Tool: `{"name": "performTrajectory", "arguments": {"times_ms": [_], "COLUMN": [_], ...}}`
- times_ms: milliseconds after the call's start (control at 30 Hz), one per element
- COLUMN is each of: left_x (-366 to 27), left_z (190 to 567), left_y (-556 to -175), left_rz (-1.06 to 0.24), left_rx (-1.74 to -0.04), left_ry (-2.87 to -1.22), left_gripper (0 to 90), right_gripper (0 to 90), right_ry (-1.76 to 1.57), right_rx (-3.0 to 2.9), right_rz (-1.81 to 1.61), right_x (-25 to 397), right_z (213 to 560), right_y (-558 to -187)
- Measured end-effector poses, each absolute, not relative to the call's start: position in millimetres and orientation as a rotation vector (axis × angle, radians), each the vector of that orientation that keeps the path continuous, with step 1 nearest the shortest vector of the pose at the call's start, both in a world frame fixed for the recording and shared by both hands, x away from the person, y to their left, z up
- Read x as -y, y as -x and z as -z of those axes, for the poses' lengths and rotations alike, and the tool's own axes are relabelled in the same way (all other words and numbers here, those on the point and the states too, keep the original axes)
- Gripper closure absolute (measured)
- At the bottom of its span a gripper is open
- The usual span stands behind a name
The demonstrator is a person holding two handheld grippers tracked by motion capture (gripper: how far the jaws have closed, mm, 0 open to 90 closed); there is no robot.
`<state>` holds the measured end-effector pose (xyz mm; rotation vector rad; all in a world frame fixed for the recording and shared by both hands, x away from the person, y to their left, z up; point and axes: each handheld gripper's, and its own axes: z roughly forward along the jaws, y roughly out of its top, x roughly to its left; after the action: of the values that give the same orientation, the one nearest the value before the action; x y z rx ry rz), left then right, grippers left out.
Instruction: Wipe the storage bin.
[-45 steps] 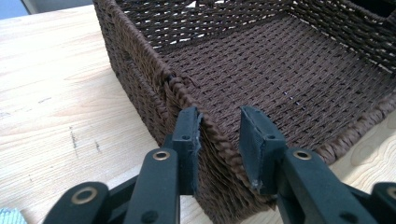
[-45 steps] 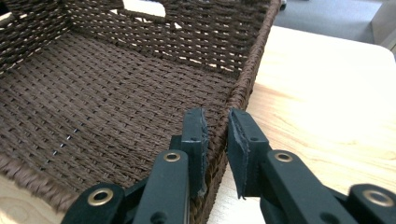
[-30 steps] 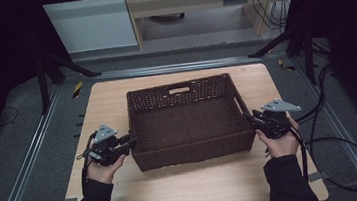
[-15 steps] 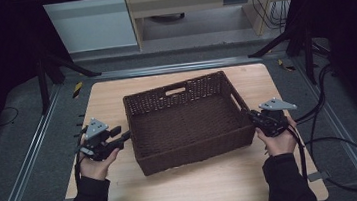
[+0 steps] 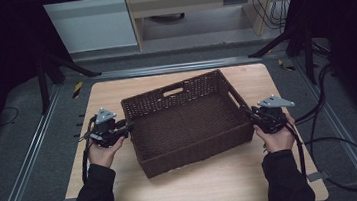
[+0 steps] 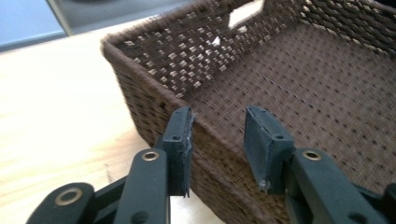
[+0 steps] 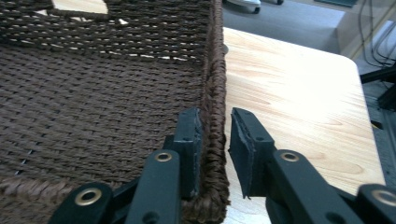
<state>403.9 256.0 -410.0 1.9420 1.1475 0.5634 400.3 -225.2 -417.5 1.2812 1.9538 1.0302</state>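
Left gripper (image 6: 217,140) straddles the basket (image 5: 189,122) wall, spread; right gripper (image 7: 215,140) likewise, unclamped; best close both evenly on the rim before lifting off the worktop (image 5: 216,187).

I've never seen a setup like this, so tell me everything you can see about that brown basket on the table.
The basket is dark brown, woven, seemingly wicker or cord, rectangular and shallow, with a thick braided rim and a handle slot cut in its far wall. It is empty and sits upright, turned slightly askew, on the light wooden table. The left claw straddles its left wall, jaws open, one outside and one inside. The right claw straddles the right wall's rim likewise, its inner jaw against the weave, not clamped.
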Motion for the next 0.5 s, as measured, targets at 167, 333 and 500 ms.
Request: {"name": "performTrajectory", "arguments": {"times_ms": [167, 333, 500], "left_x": [-253.3, -252.7, -248.5], "left_z": [408.8, 410.0, 409.8], "left_y": [-399.5, -387.8, -374.8], "left_rz": [-0.566, -0.566, -0.577], "left_rx": [-1.153, -1.160, -1.154], "left_ry": [-1.950, -1.928, -1.925], "left_gripper": [63.2, 63.1, 62.9], "right_gripper": [81.6, 72.1, 54.3], "right_ry": [-1.306, -1.310, -1.278], "right_rx": [-1.951, -1.935, -1.914], "right_rz": [-1.011, -1.007, -1.109], "right_x": [225.0, 222.6, 221.4], "right_z": [419.1, 414.5, 400.5], "right_y": [-404.3, -405.1, -391.2]}}
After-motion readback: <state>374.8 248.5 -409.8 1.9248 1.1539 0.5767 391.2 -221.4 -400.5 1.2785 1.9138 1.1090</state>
